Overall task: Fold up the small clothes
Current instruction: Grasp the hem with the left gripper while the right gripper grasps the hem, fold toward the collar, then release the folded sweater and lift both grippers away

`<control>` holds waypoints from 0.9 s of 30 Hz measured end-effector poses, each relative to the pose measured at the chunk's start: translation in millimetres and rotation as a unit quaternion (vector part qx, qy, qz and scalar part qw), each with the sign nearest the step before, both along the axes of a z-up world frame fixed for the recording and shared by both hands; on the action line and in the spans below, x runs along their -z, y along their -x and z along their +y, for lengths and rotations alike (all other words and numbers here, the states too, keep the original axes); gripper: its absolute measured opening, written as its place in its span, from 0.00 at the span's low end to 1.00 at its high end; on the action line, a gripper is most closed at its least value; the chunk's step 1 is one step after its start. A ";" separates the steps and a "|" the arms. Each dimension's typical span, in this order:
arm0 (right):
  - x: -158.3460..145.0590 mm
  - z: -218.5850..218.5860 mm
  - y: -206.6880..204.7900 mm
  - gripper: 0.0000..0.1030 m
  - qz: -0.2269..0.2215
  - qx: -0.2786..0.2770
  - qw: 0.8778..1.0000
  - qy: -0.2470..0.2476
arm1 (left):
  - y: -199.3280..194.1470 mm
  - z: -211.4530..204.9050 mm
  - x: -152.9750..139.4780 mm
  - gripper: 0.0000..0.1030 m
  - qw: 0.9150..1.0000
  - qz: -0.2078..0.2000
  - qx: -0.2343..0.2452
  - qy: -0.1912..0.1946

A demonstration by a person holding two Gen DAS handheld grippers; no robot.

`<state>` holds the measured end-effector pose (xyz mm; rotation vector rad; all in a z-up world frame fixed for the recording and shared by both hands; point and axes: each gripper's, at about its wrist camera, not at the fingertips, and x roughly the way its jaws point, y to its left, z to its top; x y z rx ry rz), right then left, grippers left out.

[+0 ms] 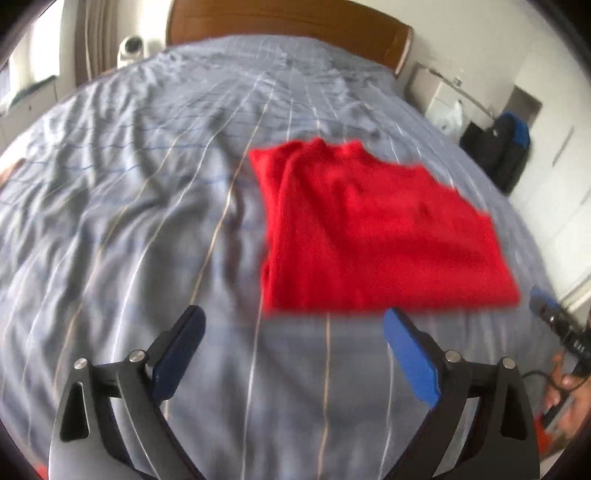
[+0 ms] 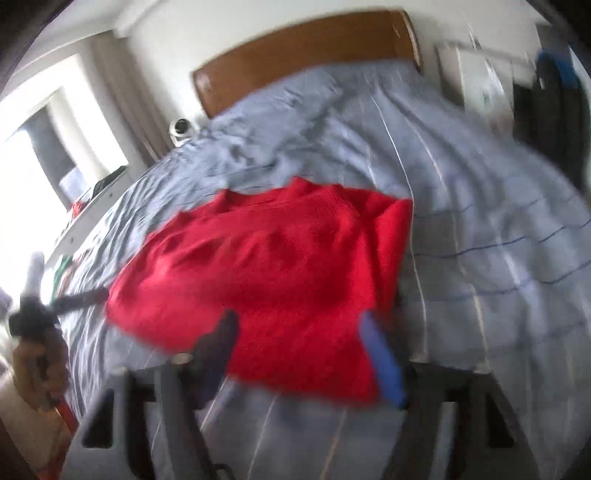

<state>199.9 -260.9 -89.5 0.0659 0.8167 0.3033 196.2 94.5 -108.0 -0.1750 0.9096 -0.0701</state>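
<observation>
Left gripper spread wide, hovering empty just short of red garment. Right gripper also spread, over garment's near edge. Garment lies partly folded on grey striped bed; wooden headboard beyond.

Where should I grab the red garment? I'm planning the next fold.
Probably the near hem corners of the red garment: it lies flat on the bed, its straight near edge facing both open tongs. Come low from the near side.
</observation>
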 end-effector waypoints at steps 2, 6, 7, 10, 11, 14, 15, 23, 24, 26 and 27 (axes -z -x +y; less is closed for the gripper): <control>12.3 10.9 28.7 0.71 -0.004 -0.007 1.000 0.018 | 21.0 -7.6 13.4 0.95 1.000 0.002 -0.002 -0.017; 49.1 17.3 70.2 0.71 0.006 0.008 0.999 0.036 | 50.6 -19.4 44.4 0.95 0.998 -0.005 -0.005 -0.058; 57.4 18.4 77.7 0.71 0.006 0.016 0.999 0.040 | 58.0 -23.8 44.6 0.96 0.997 -0.018 -0.001 -0.075; 60.8 16.8 96.2 0.75 -0.014 0.031 0.999 0.039 | 64.0 -31.5 46.0 0.99 0.995 -0.014 0.012 -0.093; 61.3 15.9 96.1 0.75 -0.013 0.034 0.999 0.037 | 63.2 -31.2 46.4 0.99 0.995 -0.015 0.011 -0.094; 65.7 12.6 93.9 0.77 -0.015 0.028 0.999 0.030 | 61.8 -29.7 50.8 1.00 0.996 -0.024 0.011 -0.090; 67.7 11.9 94.6 0.78 -0.018 0.028 0.999 0.024 | 63.0 -30.2 52.4 1.00 0.995 -0.029 0.012 -0.093; 77.2 25.5 101.2 0.88 -0.045 0.028 0.998 0.038 | 64.6 -32.4 54.0 1.00 0.994 -0.026 0.019 -0.101; 77.9 26.5 101.6 0.88 -0.048 0.027 0.998 0.040 | 64.3 -32.7 54.0 1.00 0.994 -0.025 0.018 -0.102; 78.5 26.7 102.0 0.89 -0.050 0.027 0.998 0.040 | 64.0 -33.4 54.2 1.00 0.994 -0.022 0.018 -0.103; 78.6 27.0 102.0 0.89 -0.050 0.027 0.998 0.041 | 63.3 -33.5 54.0 1.00 0.994 -0.020 0.017 -0.103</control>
